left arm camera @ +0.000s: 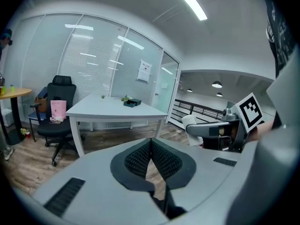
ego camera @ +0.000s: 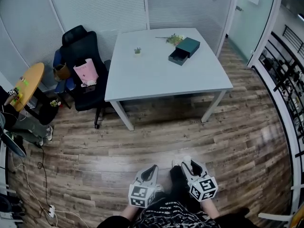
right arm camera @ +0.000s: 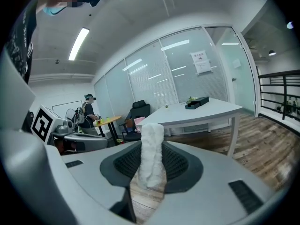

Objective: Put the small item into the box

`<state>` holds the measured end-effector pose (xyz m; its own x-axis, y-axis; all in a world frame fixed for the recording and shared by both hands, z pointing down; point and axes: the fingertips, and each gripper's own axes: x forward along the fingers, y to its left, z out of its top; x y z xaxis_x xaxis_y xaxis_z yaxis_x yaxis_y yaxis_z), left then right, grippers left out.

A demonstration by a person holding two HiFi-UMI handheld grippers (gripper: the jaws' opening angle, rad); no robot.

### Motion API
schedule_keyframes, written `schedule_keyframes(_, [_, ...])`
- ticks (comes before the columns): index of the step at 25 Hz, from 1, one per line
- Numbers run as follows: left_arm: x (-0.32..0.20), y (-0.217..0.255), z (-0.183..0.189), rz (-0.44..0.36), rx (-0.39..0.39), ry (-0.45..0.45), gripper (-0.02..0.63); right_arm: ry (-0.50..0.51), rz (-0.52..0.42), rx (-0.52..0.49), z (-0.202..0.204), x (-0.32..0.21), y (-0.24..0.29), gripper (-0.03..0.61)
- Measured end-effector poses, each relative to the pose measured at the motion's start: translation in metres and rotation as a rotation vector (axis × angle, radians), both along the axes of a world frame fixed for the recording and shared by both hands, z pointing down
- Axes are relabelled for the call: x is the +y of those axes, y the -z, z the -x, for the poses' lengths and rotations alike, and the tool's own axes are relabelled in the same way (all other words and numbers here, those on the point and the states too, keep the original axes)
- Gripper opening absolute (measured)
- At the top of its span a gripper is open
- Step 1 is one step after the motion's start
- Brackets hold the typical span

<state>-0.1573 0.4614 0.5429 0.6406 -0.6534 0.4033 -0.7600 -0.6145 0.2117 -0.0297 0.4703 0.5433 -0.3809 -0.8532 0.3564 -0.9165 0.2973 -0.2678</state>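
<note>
A dark green box (ego camera: 184, 50) with its drawer pulled out stands at the far right of the white table (ego camera: 166, 80); it also shows small in the left gripper view as the box (left arm camera: 132, 102) and in the right gripper view as the box (right arm camera: 197, 102). Both grippers are low by my body, well short of the table. My right gripper (ego camera: 186, 164) is shut on a white fluffy roll (right arm camera: 152, 153), which stands upright between the pads. My left gripper (left arm camera: 151, 142) is shut with nothing in it. The left gripper (ego camera: 153, 167) sits beside the right one.
A tiny green plant (ego camera: 137, 51) and a flower sprig (ego camera: 174, 39) lie on the table. A black office chair (ego camera: 83, 61) with a pink bag (ego camera: 86, 72) stands left of it. Further left are a round yellow table (ego camera: 26, 85) and a seated person (ego camera: 23, 122). Railing (ego camera: 285, 70) runs along the right.
</note>
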Motion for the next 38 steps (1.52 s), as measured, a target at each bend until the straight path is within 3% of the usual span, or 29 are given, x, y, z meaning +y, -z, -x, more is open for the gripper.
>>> schedule_keyframes(10, [-0.084, 0.003, -0.04, -0.022, -0.058, 0.052, 0.018, 0.047, -0.013, -0.024, -0.045, -0.109, 0.003, 0.137])
schedule_keyframes(25, [-0.201, 0.007, -0.121, -0.016, -0.027, 0.197, 0.018, 0.185, -0.023, 0.005, -0.13, -0.241, 0.008, 0.138])
schedule_keyframes(30, [-0.224, 0.002, -0.147, -0.003, -0.012, 0.205, 0.018, 0.191, -0.002, 0.0, -0.153, -0.268, 0.001, 0.138])
schedule_keyframes(38, [-0.244, -0.004, -0.169, 0.019, -0.007, 0.171, 0.018, 0.207, 0.042, -0.02, -0.155, -0.274, -0.012, 0.138])
